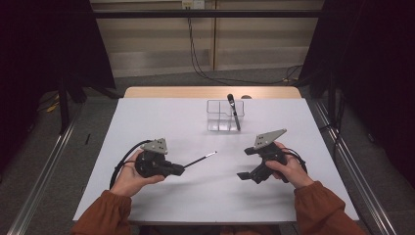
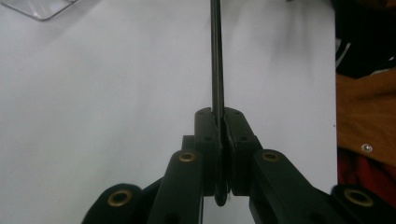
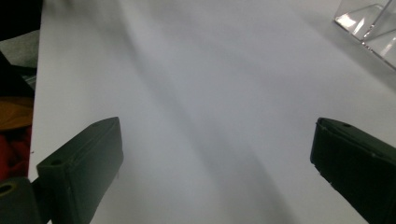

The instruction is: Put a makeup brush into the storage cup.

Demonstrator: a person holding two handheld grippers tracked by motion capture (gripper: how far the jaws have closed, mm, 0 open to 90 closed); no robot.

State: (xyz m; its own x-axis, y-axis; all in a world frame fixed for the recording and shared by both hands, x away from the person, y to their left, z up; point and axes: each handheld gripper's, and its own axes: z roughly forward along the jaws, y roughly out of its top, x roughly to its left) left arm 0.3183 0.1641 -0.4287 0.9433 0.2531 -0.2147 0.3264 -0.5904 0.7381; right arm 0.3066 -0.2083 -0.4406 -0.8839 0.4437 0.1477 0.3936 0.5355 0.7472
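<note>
Left fingers (image 2: pixel 219 154): mine, pinched fully together on the thin black rod (image 2: pixel 216 56); the grip sits near the rod's lower end, a short stub showing below the pads.
Right fingers (image 3: pixel 215 172): spread wide, nothing between them, bare white surface (image 3: pixel 187 70) beyond.
Rod, place: in my left grip above the surface's middle, nearer the front edge than the back; in the high view it (image 1: pixel 200 159) runs out from the left gripper (image 1: pixel 178 170).
Rod, long axis: in line with my left fingers, tip aimed right and toward the back edge, roughly at the clear bin (image 1: pixel 224 115).
Clear bin: toward the back edge, about centred; a black-handled tool (image 1: pixel 233 110) already leans in it.
Key relation: bin lies ahead of the rod tip, well apart; left hand carries the rod. The right gripper (image 1: pixel 249 163) looks about as near the bin but is empty.
Views: left gripper view gives the pinch itself; high view gives the rod-to-bin heading; right gripper view gives a bin corner (image 3: pixel 369 23) at upper right.
Judgement: next move likely carries the rod to the bin.
</note>
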